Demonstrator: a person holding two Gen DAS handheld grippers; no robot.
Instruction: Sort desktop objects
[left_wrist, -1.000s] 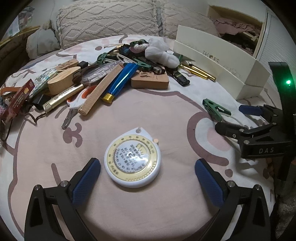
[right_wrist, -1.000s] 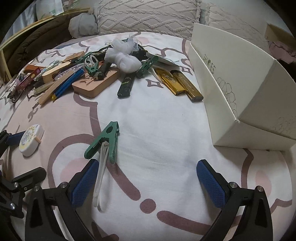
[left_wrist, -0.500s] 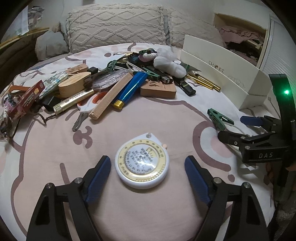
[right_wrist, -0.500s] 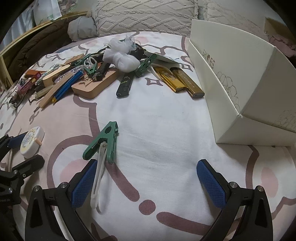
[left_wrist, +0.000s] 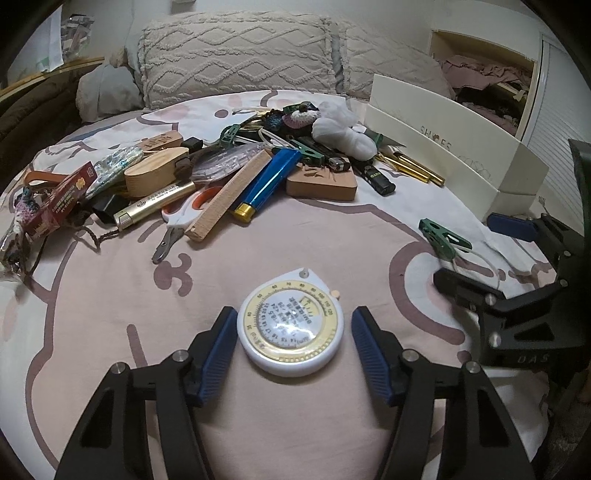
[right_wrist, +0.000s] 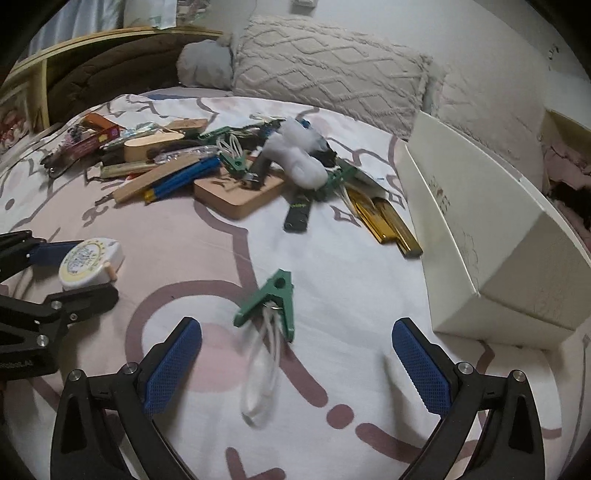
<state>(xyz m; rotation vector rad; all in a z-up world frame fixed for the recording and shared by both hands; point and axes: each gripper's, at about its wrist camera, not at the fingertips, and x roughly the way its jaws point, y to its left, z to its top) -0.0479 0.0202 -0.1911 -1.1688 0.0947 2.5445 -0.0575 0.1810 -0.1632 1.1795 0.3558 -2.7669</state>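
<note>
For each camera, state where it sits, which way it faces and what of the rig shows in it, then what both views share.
Left wrist: on the left gripper, angled down at the round tape measure between its closing jaws, pads not yet touching; the right gripper shows at right.
Right wrist: on the right gripper, angled down at the green clip with open, narrowing jaws; the left gripper shows at left.
Shared: tape measure, clip, clutter pile, white shoebox.

Open sheet (right_wrist: 369, 295) — clutter pile (left_wrist: 258, 173) beyond
</note>
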